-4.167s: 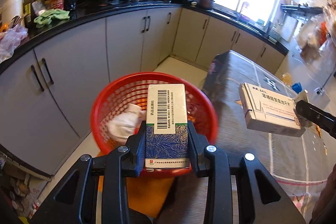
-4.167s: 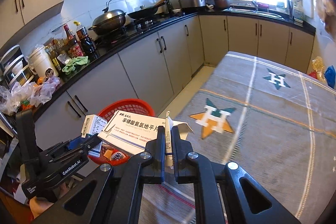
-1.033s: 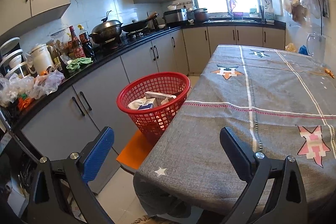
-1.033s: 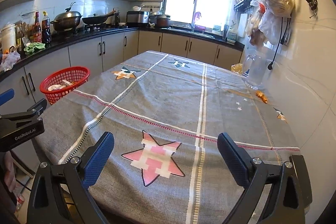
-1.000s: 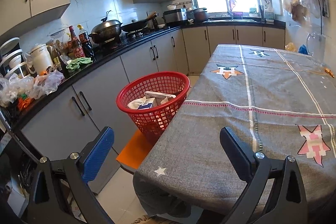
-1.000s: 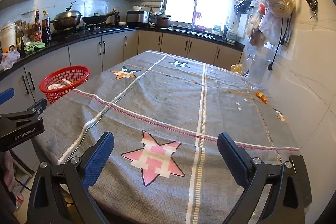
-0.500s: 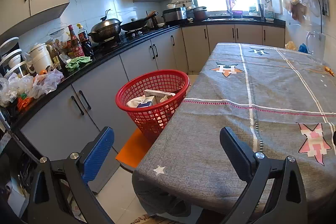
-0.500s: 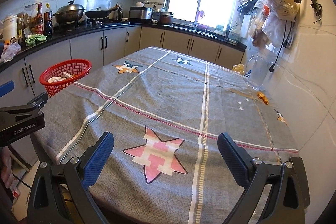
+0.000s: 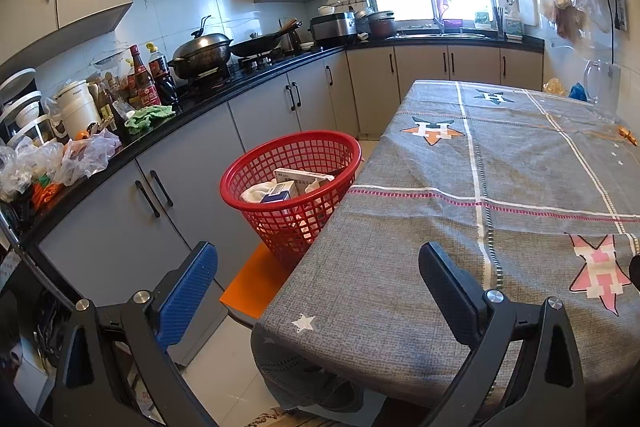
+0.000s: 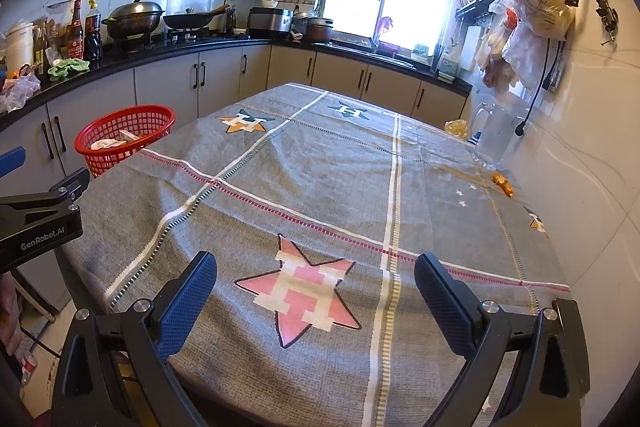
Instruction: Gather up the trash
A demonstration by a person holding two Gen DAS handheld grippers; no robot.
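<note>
So now I am looking along a bench [image 10: 360, 187] whose grey patterned cloth is carrying no boxes at all, where four seconds back I was holding one box in each set of fingers above the basket. Both of those boxes are now lying in the red basket [image 9: 256, 163], which is standing on an orange stool just beside the bench's left edge; a white box [image 9: 302, 177] is leaning across the top, a blue-and-white box [image 9: 280, 193] is sitting below it, and a crumpled white wad [image 9: 256, 191] is showing next to them.

My left fingers [image 9: 316, 287] are spread wide and gripping nothing, hanging back near the bench's near corner. My right fingers [image 10: 316, 295] are equally wide apart and bare, hovering over the pink star [image 10: 300, 291].

Judging by this, the visible collecting is nearly finished. Only small orange scraps [image 10: 503, 183] are lying near the clear jug [image 10: 494, 135] by the wall, and I cannot tell whether they count as trash.
</note>
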